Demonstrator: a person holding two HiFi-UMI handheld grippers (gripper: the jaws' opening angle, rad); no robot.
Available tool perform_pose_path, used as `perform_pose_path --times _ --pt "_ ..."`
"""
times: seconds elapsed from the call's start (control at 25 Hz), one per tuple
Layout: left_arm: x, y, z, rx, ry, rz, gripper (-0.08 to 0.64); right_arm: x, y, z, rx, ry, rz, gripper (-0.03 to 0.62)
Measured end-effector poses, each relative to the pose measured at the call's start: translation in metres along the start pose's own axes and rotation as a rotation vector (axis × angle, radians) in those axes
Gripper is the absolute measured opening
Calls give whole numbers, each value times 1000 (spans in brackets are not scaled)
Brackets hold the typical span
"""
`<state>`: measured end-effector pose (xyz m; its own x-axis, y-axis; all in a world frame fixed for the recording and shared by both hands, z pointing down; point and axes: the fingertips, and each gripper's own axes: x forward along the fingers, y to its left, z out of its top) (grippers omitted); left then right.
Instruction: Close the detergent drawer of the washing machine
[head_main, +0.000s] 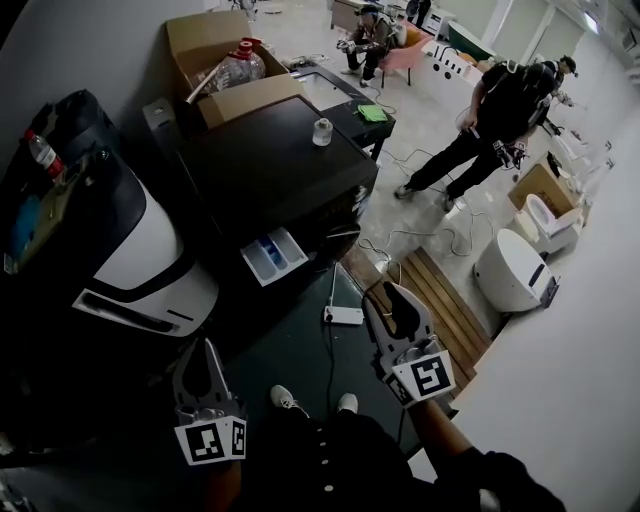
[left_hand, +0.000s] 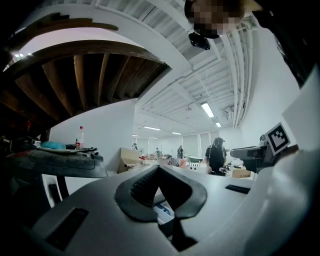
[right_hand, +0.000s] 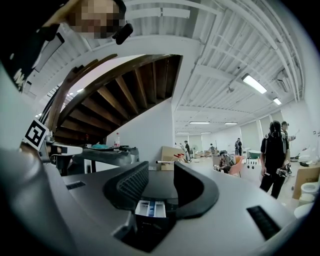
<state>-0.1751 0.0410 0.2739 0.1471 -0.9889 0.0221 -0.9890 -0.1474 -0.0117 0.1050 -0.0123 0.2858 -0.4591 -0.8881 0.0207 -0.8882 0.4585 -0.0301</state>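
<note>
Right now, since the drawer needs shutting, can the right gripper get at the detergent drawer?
Probably yes: the right gripper, jaws open, points straight at the pulled-out detergent drawer; nothing stands between them, but they are apart.

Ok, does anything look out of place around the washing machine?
The detergent drawer juts out open from the front of the dark washing machine, compartments exposed. A power strip lies loose on the floor in front. Nothing looks spilled.

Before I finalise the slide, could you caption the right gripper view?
Open right gripper faces the pulled-out detergent drawer of the washing machine.
</note>
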Motion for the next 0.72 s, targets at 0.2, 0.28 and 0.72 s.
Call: perform_pose_path --times 0.2,0.28,0.72 --pt "10 23 1 -6 -1 -22 9 24 15 -1 -18 2 -1 155" --pt "15 31 -1 -11 -1 -36 9 32 21 -2 -21 5 -9 155" --pt "45 45 -15 -28 16 -96 9 73 35 -22 0 38 -26 155"
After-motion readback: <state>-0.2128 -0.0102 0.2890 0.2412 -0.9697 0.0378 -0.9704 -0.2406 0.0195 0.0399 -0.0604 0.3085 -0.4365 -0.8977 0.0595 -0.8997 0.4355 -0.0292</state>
